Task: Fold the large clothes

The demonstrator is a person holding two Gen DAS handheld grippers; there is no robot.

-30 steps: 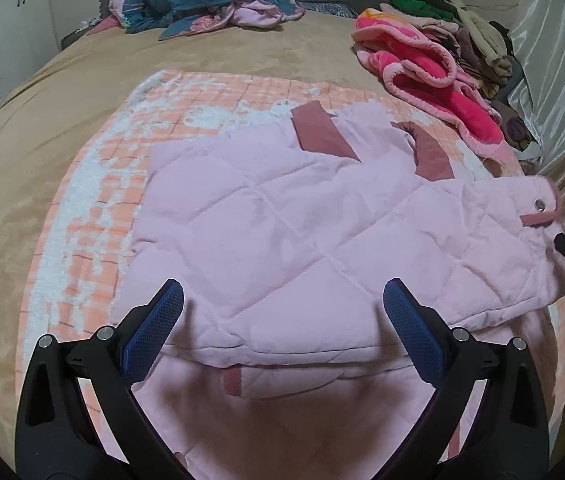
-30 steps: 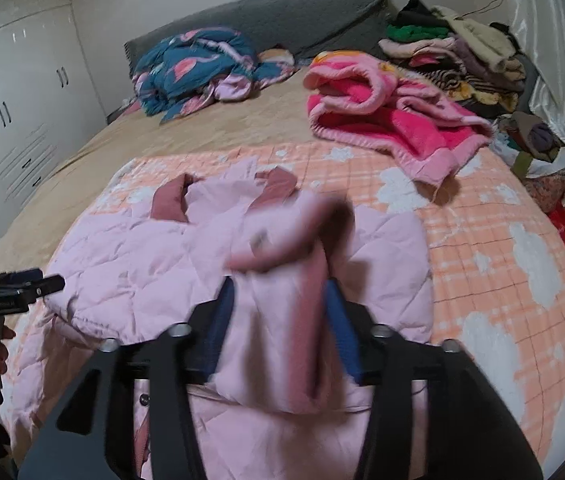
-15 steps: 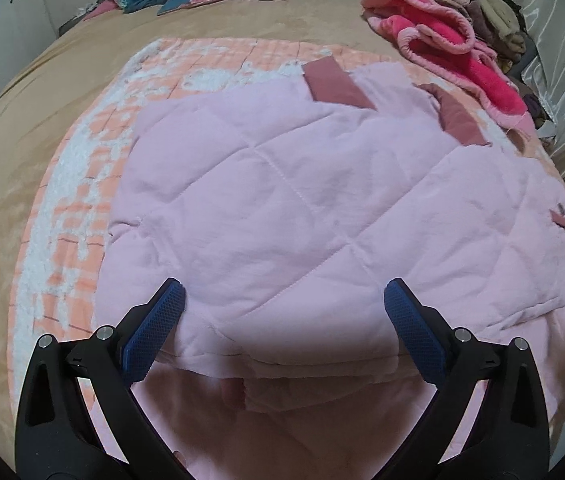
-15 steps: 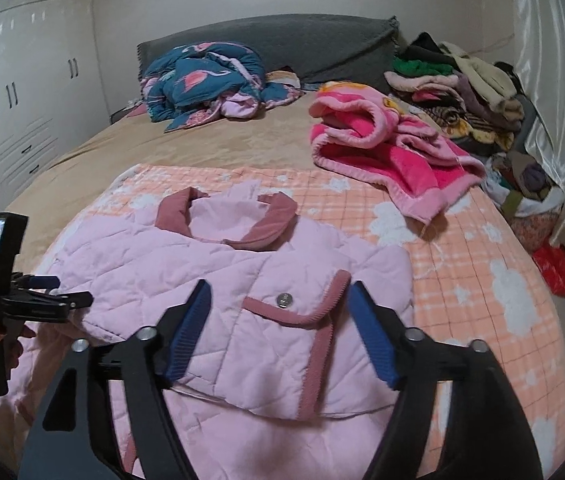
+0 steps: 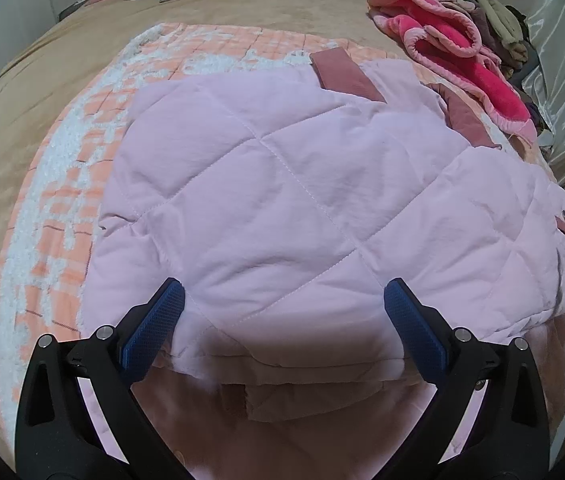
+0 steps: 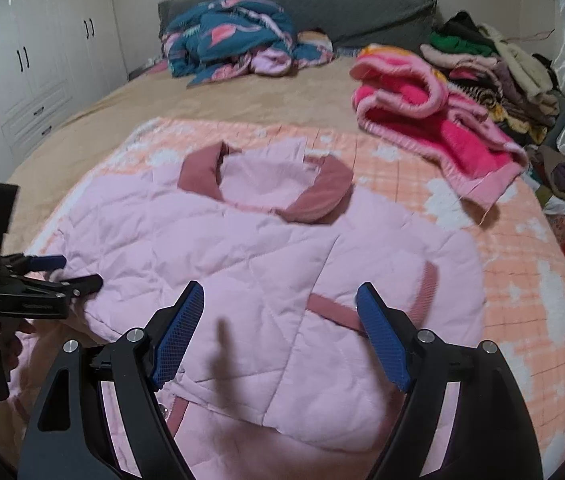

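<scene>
Pink quilted jacket (image 6: 282, 280) lies partly folded on the orange checked blanket (image 6: 522, 288). Left gripper (image 5: 282, 312) spread wide, empty. Right gripper (image 6: 280, 316) jaws opening, gripping nothing.

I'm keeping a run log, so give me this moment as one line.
step: sleeves folded in | pink quilted jacket: flat on blanket | left gripper: open above hem | right gripper: jaws opening, nothing between
</scene>
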